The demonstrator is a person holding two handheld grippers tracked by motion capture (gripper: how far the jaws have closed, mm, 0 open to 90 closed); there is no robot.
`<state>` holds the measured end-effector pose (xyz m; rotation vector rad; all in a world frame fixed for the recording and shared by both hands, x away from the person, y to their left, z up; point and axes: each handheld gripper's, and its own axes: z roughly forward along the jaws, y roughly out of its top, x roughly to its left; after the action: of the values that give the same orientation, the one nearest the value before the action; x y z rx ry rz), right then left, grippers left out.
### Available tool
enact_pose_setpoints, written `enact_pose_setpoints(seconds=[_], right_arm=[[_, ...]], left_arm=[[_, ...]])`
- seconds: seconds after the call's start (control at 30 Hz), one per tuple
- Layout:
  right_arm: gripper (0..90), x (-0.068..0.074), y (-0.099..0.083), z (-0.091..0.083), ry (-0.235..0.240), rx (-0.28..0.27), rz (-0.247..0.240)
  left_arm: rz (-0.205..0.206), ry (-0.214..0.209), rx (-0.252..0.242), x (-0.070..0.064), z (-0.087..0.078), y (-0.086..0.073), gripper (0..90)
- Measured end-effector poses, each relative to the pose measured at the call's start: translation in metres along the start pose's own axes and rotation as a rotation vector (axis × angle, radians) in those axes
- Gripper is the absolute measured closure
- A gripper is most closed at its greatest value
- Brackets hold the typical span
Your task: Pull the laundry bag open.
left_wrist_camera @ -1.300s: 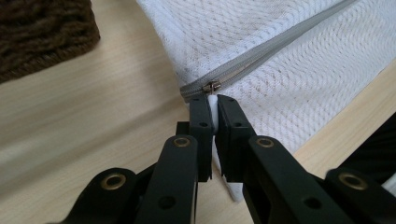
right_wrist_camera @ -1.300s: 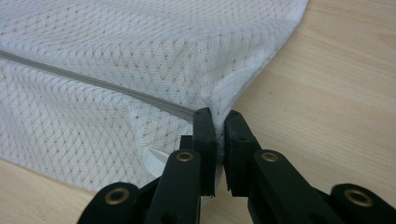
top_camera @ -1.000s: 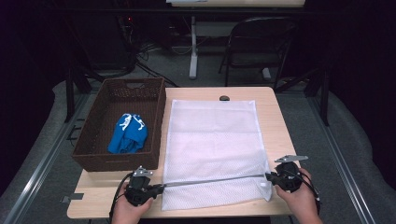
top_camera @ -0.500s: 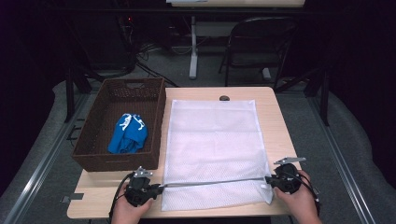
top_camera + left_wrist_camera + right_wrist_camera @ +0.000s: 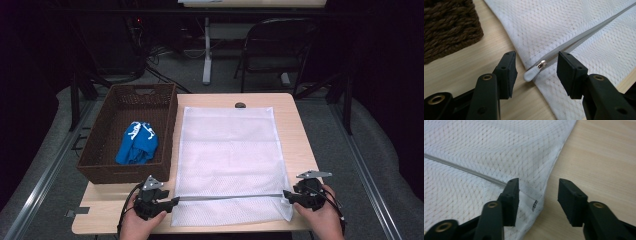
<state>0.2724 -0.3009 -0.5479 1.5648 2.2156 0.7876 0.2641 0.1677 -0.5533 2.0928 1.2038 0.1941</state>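
Grey zipper pull (image 5: 532,74) between parted left gripper (image 5: 536,72) jaws

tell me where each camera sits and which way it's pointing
High view: fixed above the person's side, looking forward and down on the table; both hands enter from below, with the left gripper and right gripper at the mesh bag.
Left gripper view: rides the left gripper, looking along its open jaws at the zipper pull and the basket.
Right gripper view: rides the right gripper, open jaws over the bag's corner.
Shared: all three views show the bag's zipper.
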Motion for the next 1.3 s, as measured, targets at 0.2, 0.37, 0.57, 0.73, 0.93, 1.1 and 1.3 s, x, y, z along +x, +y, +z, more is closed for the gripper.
enact_pose_setpoints(seconds=[0.2, 0.37, 0.57, 0.73, 0.93, 1.1, 1.3], right_arm=[[42.5, 0.000, -0.002, -0.007, -0.038, -0.062, -0.033], [40.9, 0.000, -0.003, -0.014, -0.065, -0.104, -0.037], [47.3, 0.003, -0.001, -0.019, -0.048, -0.158, -0.084], [55.4, 0.011, 0.002, -0.022, 0.001, -0.188, -0.156], [56.3, 0.017, 0.004, -0.021, 0.062, -0.190, -0.181], [48.1, 0.020, 0.007, -0.017, 0.090, -0.210, -0.177], [47.9, 0.027, 0.017, -0.016, 0.107, -0.170, -0.188]], left_arm=[[0.044, 0.001, -0.023, -0.004, 0.000, 0.003, 49.1], [0.079, 0.021, -0.056, -0.007, -0.002, 0.006, 50.3], [0.088, 0.011, -0.096, -0.006, -0.009, 0.010, 51.9], [0.112, 0.003, -0.110, -0.006, -0.012, 0.014, 51.5], [0.144, 0.009, -0.113, -0.009, -0.011, 0.018, 48.1], [0.179, 0.020, -0.125, -0.010, -0.012, 0.024, 46.8], [0.111, 0.021, -0.097, -0.009, -0.014, 0.032, 47.1]])
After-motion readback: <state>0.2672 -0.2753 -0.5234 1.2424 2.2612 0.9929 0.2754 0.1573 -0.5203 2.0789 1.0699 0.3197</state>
